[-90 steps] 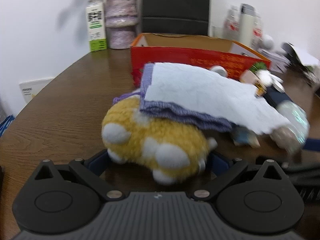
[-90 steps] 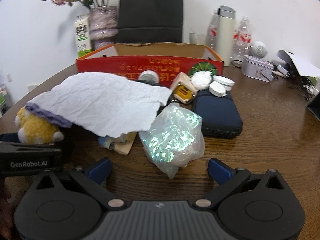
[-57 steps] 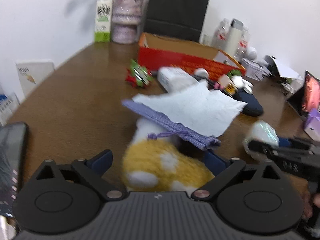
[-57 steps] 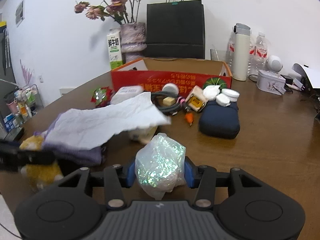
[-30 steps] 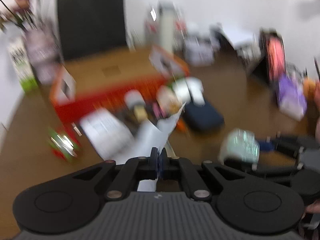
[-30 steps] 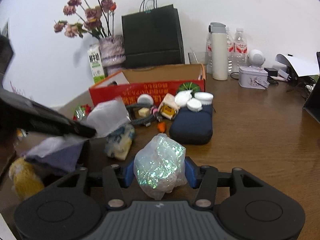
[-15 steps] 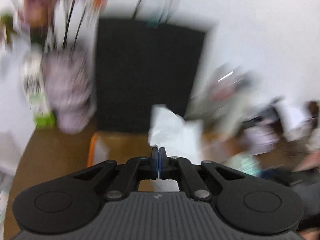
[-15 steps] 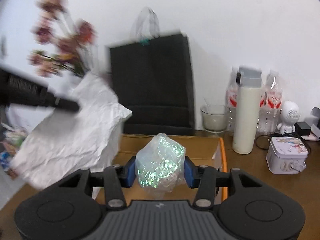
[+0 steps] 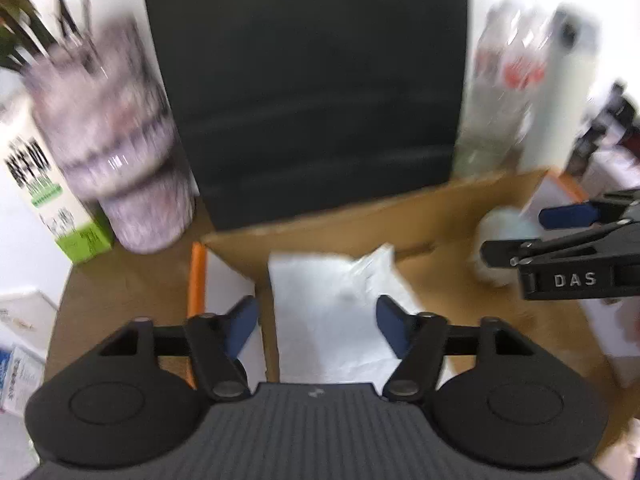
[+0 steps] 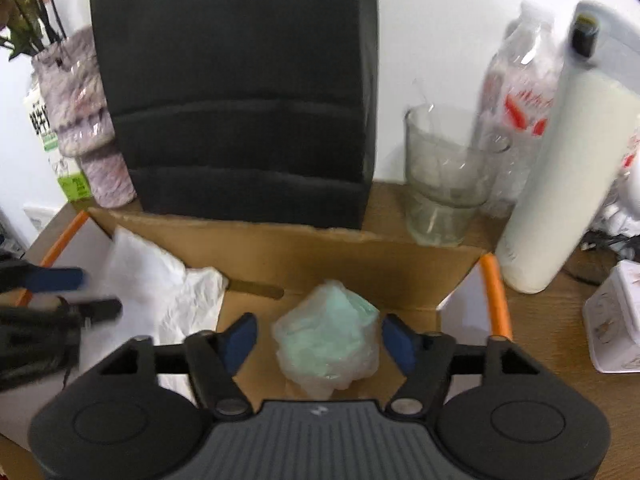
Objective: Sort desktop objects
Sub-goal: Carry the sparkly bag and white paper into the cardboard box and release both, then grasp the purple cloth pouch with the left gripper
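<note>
Both grippers hover over the open cardboard box (image 9: 436, 216) with orange edges (image 10: 496, 304). My left gripper (image 9: 316, 326) has its jaws opening; the crumpled white paper (image 9: 328, 320) lies below and between them, free of the pads, inside the box. My right gripper (image 10: 318, 340) is also opening; the iridescent crinkled plastic bag (image 10: 328, 348) sits between its blue pads (image 10: 240, 338) without touching them, low in the box. The paper (image 10: 160, 284) also shows at the left in the right wrist view, and the bag (image 9: 496, 240) shows pale at the right in the left wrist view.
A black paper bag (image 10: 236, 92) stands right behind the box. A mottled vase (image 9: 116, 160) and a milk carton (image 9: 44, 196) stand at the back left. A glass (image 10: 440, 184), plastic bottles (image 10: 520, 92), a white flask (image 10: 568, 184) and a small tin (image 10: 616, 320) crowd the right.
Both grippers went from shut to open over the box. The paper left the left jaws and dropped into the box; the bag came free of the right pads.
</note>
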{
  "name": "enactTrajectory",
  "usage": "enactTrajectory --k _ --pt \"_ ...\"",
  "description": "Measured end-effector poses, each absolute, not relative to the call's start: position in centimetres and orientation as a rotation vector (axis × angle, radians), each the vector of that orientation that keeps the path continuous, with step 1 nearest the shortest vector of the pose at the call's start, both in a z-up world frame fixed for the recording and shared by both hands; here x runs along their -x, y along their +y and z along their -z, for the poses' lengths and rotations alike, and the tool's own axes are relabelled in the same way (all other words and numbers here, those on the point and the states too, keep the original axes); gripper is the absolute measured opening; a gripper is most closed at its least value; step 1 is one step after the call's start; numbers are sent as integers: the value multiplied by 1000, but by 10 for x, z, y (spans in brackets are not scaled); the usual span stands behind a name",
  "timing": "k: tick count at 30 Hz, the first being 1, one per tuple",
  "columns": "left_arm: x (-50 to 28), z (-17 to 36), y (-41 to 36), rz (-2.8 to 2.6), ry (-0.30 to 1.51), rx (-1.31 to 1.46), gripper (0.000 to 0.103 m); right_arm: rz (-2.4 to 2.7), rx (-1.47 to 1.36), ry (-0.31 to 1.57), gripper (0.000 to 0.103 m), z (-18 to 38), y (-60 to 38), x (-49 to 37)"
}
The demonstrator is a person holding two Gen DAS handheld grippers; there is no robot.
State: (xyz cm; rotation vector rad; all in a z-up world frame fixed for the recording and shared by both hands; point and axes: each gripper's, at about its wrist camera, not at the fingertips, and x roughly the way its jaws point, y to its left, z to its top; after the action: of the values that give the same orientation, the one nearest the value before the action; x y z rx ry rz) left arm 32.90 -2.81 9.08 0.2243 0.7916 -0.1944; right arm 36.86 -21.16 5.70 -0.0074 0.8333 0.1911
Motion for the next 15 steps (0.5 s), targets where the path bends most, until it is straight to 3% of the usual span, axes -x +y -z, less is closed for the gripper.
enactTrajectory --k 3,8,12,15 --pt "-293 -118 -22 179 733 -192 78 -177 -39 750 82 -80 -226 -336" --pt "-217 -148 1 233 633 -73 102 -207 -44 641 92 -116 -242 -246" --pt "-161 -153 6 222 656 24 103 -219 36 582 102 -122 -247 -163" --pt "-122 -150 7 225 675 21 103 -258 31 598 103 -114 -251 -111"
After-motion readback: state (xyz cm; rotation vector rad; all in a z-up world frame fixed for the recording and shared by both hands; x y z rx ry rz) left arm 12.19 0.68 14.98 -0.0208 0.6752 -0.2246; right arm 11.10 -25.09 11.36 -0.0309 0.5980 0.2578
